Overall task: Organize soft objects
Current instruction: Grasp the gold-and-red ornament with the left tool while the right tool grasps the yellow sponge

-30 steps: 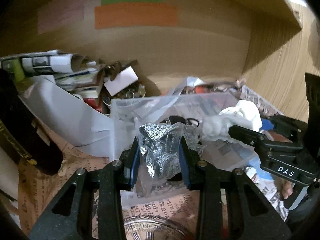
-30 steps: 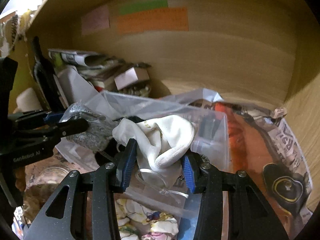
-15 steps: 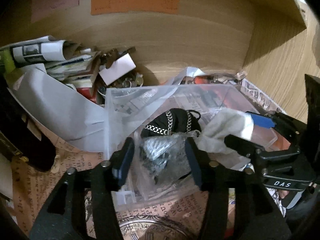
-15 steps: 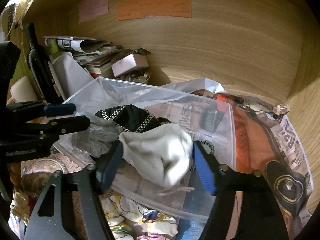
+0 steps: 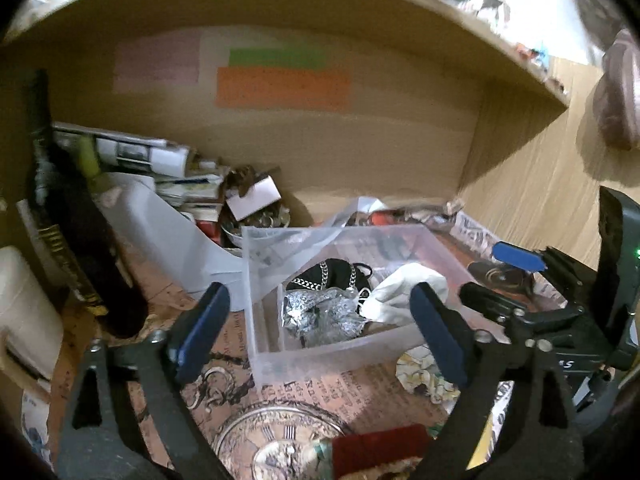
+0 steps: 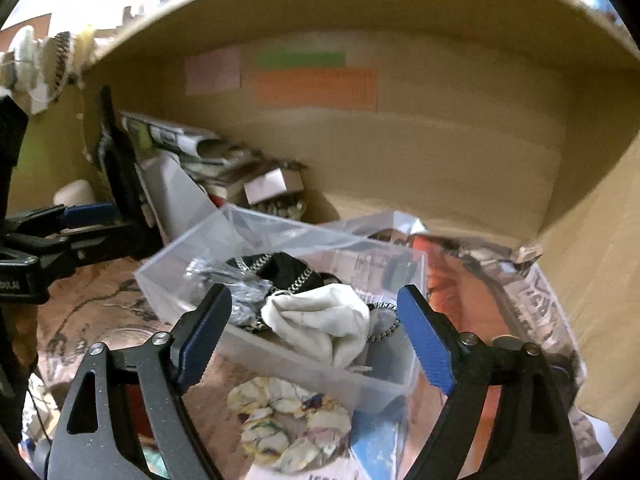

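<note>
Ahead of both pairs of fingers: a clear plastic bin (image 5: 320,352) stands on the printed paper (image 5: 224,364) that covers the shelf floor, with all three soft items lying inside it.
Left gripper (image 5: 320,336): fingers spread wide, holding nothing, drawn back above the near wall of the bin.
Right gripper (image 6: 316,336): fingers spread wide and empty, just short of the bin's near wall.
Silver pouch (image 5: 320,314): crumpled in the bin straight ahead between the left fingers, touching the white cloth.
White cloth (image 6: 320,320): bunched in the bin between the right fingers, resting against the black item.
Black chain-trimmed item (image 6: 280,270): beyond the cloth, deeper in the bin.
Floral scrunchie (image 6: 292,424): outside the bin, on the paper below the right fingers, near the bin's front wall.
Beyond the left fingers, leftward: a dark bottle (image 5: 76,248) leaning, stacked papers (image 5: 160,160) behind it.
Back wall: pink, green and orange notes (image 5: 280,88).
</note>
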The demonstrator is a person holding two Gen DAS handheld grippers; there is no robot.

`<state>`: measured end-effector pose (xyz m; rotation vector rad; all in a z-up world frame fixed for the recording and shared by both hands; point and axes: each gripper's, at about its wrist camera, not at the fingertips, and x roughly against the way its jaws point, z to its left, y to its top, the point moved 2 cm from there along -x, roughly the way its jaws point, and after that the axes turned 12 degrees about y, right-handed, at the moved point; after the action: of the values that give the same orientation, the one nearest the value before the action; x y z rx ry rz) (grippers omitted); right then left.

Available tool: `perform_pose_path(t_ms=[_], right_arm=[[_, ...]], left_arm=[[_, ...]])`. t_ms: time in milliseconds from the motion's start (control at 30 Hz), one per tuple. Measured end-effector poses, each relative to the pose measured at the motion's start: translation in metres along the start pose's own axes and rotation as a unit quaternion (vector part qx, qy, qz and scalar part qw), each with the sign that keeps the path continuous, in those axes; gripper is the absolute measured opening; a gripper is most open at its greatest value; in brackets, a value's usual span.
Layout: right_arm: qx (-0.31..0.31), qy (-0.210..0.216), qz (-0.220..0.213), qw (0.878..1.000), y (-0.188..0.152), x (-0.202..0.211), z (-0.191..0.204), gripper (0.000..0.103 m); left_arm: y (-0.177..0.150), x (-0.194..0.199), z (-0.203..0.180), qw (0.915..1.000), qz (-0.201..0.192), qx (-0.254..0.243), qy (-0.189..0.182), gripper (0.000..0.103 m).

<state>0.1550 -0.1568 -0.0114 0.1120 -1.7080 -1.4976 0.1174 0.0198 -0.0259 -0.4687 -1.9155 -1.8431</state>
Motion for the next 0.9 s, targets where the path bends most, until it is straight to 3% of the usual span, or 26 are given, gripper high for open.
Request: perform_pose_path(t_ms=[333, 667, 900], right_arm=[[0.003, 0.008, -0.012, 1.0, -0.031, 0.04, 0.023, 0.087], [-0.021, 0.036, 0.033, 0.999, -0.083, 0.045, 0.036, 0.087], [-0.038, 0.066, 0.069, 0.995, -0.11, 0.034, 0.042, 0.087]], left_arm=[[-0.039, 0.04, -0.001, 0.9999, 0.007, 0.007, 0.003, 0.095], [-0.086, 0.054, -0.019, 0.9991, 0.042, 0.005, 0.003, 0.095], [-0.11, 0.037, -0.028, 0.996, 0.085, 0.026, -0.008, 0.095]])
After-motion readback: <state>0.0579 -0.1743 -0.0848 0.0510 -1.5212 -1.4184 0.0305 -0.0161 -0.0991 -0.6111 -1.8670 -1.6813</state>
